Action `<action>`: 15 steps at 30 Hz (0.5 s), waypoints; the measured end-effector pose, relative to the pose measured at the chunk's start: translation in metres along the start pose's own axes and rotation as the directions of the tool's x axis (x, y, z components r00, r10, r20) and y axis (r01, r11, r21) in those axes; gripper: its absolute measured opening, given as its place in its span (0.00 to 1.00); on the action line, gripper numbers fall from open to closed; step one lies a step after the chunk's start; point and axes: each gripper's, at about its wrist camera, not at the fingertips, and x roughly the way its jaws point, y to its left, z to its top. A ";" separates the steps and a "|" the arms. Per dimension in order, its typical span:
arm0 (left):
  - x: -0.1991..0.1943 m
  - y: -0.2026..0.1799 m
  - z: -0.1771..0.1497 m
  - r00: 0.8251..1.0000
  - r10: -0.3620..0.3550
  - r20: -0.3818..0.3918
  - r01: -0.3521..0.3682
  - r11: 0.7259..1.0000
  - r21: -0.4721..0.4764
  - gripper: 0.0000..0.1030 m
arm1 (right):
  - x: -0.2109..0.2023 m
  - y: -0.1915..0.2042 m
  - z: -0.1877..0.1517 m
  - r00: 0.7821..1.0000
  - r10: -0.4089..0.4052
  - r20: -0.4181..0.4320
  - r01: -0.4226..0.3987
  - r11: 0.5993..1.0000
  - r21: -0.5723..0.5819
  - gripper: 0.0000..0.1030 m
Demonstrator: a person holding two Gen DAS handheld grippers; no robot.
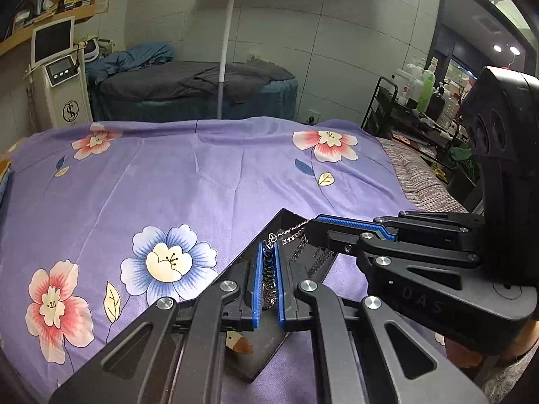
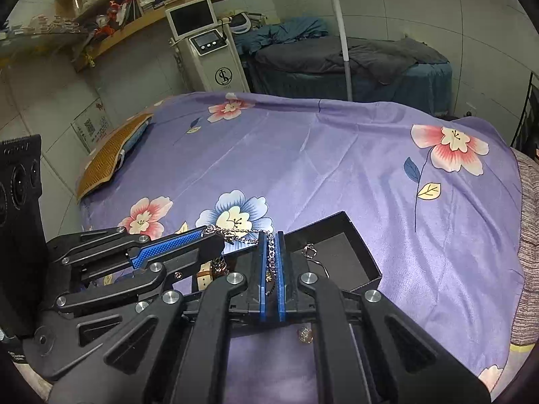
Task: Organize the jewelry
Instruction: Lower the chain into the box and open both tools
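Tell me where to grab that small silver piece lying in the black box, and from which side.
Take the small silver piece by its chunkier knotted head, not the thin wire tail. Come straight down: it lies on the floor of the black box, whose upright walls block a sideways approach. The left gripper and right gripper are shut on the chain, so free one first.

Both hand-held grippers, right (image 2: 271, 235) and left (image 2: 215, 237), clamp silver chain (image 2: 244, 233) above black box (image 2: 340, 256).

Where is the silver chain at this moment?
In both wrist views the silver chain is strung between the left gripper and the right gripper, both shut on it, above the open black box.
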 end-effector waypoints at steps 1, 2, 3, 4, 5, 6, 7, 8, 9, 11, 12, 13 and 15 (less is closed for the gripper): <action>0.005 0.002 -0.002 1.000 0.002 -0.011 -0.002 1.000 -0.006 0.07 | 0.007 -0.002 -0.001 1.000 -0.006 -0.013 0.006 1.000 0.006 0.05; 0.009 0.003 -0.004 1.000 0.005 -0.024 -0.005 1.000 -0.011 0.07 | 0.013 -0.003 -0.002 1.000 -0.007 -0.026 0.007 1.000 0.012 0.05; 0.013 0.005 -0.006 0.999 0.008 -0.036 -0.008 1.000 -0.013 0.07 | 0.019 -0.005 -0.003 0.999 -0.005 -0.036 0.005 1.000 0.021 0.05; 0.015 0.006 -0.008 0.999 0.007 -0.044 -0.008 1.000 -0.015 0.07 | 0.024 -0.007 -0.004 0.999 -0.004 -0.047 0.006 1.000 0.030 0.05; 0.018 0.007 -0.010 0.999 0.007 -0.051 -0.008 1.000 -0.016 0.07 | 0.028 -0.008 -0.006 0.998 -0.007 -0.056 0.009 0.999 0.032 0.05; 0.020 0.007 -0.012 0.998 0.010 -0.057 -0.011 1.000 -0.016 0.07 | 0.031 -0.008 -0.008 0.998 -0.014 -0.063 0.016 0.999 0.030 0.05; 0.021 0.007 -0.013 0.998 0.009 -0.064 -0.010 1.000 -0.018 0.07 | 0.034 -0.007 -0.010 0.997 -0.021 -0.069 0.022 0.999 0.026 0.05; 0.023 0.008 -0.014 0.998 0.009 -0.069 -0.010 1.000 -0.020 0.07 | 0.036 -0.007 -0.011 0.997 -0.024 -0.074 0.026 0.999 0.025 0.05; 0.023 0.007 -0.016 0.997 0.008 -0.072 -0.010 1.000 -0.021 0.07 | 0.038 -0.007 -0.013 0.997 -0.025 -0.078 0.027 0.999 0.026 0.05; 0.023 0.007 -0.019 0.997 0.007 -0.078 -0.009 1.000 -0.022 0.07 | 0.039 -0.006 -0.016 0.996 -0.025 -0.082 0.027 0.999 0.026 0.05; 0.023 0.007 -0.020 0.997 0.005 -0.079 -0.007 1.000 -0.023 0.07 | 0.040 -0.006 -0.017 0.996 -0.025 -0.083 0.027 0.999 0.024 0.05; 0.023 0.007 -0.021 0.997 0.002 -0.081 -0.004 1.000 -0.024 0.07 | 0.040 -0.005 -0.018 0.996 -0.025 -0.084 0.027 0.999 0.024 0.05; 0.023 0.007 -0.023 0.996 -0.001 -0.086 -0.001 1.000 -0.024 0.07 | 0.041 -0.005 -0.021 0.996 -0.027 -0.087 0.029 0.999 0.023 0.05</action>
